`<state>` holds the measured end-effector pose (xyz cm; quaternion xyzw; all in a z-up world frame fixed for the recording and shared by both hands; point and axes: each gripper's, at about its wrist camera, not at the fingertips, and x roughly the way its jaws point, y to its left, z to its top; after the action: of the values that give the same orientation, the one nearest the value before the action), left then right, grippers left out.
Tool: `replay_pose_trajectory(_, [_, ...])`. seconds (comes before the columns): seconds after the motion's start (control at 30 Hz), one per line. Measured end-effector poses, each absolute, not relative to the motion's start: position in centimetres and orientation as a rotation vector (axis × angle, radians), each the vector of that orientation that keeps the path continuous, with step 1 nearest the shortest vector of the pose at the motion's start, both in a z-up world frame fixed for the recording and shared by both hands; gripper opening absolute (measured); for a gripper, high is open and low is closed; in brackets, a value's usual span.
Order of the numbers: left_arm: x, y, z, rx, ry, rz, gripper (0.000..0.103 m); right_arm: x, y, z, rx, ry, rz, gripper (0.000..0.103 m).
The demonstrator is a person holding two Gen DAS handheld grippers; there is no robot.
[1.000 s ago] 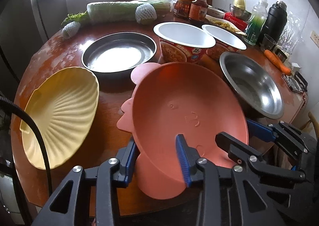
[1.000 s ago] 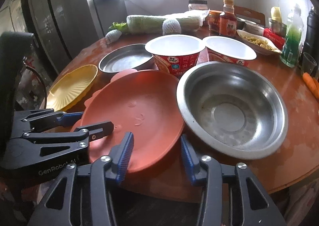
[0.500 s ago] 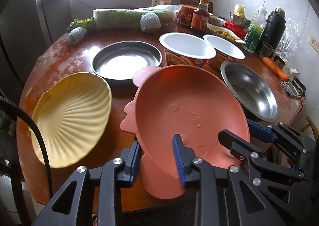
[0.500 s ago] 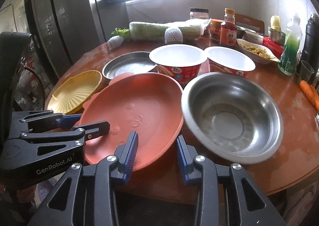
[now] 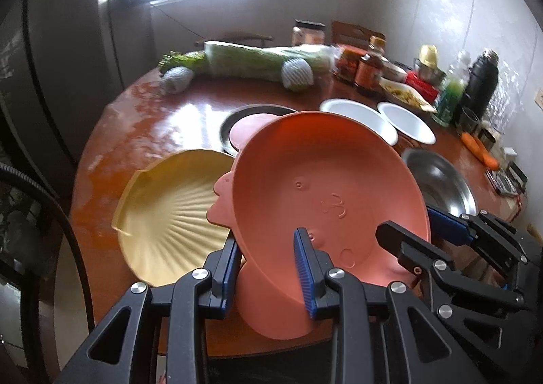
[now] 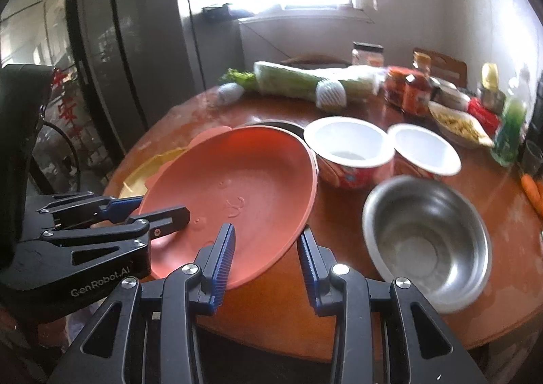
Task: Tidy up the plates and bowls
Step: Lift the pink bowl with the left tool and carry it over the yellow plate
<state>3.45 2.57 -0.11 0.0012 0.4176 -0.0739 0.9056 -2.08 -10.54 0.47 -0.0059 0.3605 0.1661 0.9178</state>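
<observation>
My left gripper (image 5: 268,268) is clamped on the near rim of the pink plate (image 5: 325,200), one blue pad under, one on the inner face. The right gripper (image 6: 266,258) straddles the same plate's right-hand rim. In the right wrist view its pads sit either side of the edge, but I can't tell whether they actually bite; there looks to be a gap on the outer side.

The plate is off the table (image 5: 163,133), tilted up, and hangs over the yellow shell plate (image 5: 169,211), partly overlapping it in the left wrist view.

Step in hand, as I judge it: stack pink onto yellow. To do it well:
- level the plate first, since it's steep now and the grip is at the rim only
- centre it over the yellow one w/ the ear tabs clear of the scalloped edge
- lower the near edge last and let go only once it's seated
- keep the right side clear of the steel bowl (image 6: 427,241) and noodle cups (image 6: 349,153), which are just beside

The dark metal pan (image 5: 258,112) behind is mostly hidden by the pink plate.

Writing: "GenRobot.AI" reads on the left gripper's body in the right wrist view. The cup prints, red sauce bottle (image 6: 419,89) and jar labels are too blurred to read. There are red characters on the left wall, not legible.
</observation>
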Motion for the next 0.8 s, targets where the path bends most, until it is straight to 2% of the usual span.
replay_pose_trajectory(0.8, [5.6,11.7,1.8,-0.016,0.793,-0.037,0.032,2.5,-1.0,2.6,-0.087,0.718,0.475,0.039])
